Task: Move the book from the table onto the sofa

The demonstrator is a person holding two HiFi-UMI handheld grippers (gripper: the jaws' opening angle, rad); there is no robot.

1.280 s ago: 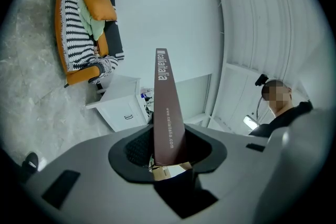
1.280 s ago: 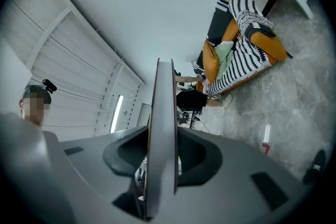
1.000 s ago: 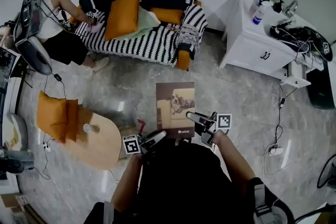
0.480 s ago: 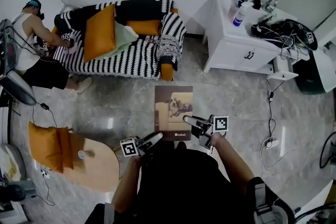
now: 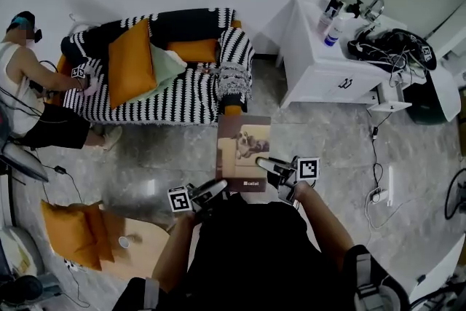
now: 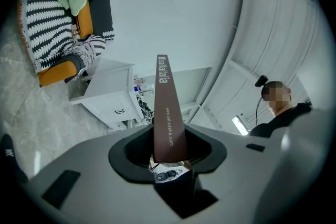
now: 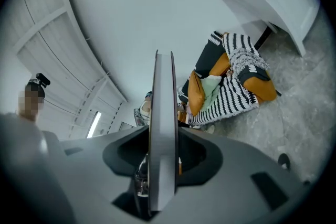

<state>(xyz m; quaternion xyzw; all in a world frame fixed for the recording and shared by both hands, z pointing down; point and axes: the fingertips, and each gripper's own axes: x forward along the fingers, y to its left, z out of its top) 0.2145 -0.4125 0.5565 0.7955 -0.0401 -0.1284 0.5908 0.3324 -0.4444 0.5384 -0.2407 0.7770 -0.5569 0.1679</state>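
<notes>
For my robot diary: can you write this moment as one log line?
book: held between left gripper and right gripper | both: shut on it | sofa: ahead, not reached

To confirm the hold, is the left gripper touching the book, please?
Touching. The left gripper view shows the book clamped in the left gripper.

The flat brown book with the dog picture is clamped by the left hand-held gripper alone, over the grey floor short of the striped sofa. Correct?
Not alone: the right hand-held gripper also clamps the flat brown book, as the right gripper view shows. The left hand-held gripper holds it too, over the grey floor, short of the striped sofa.
</notes>
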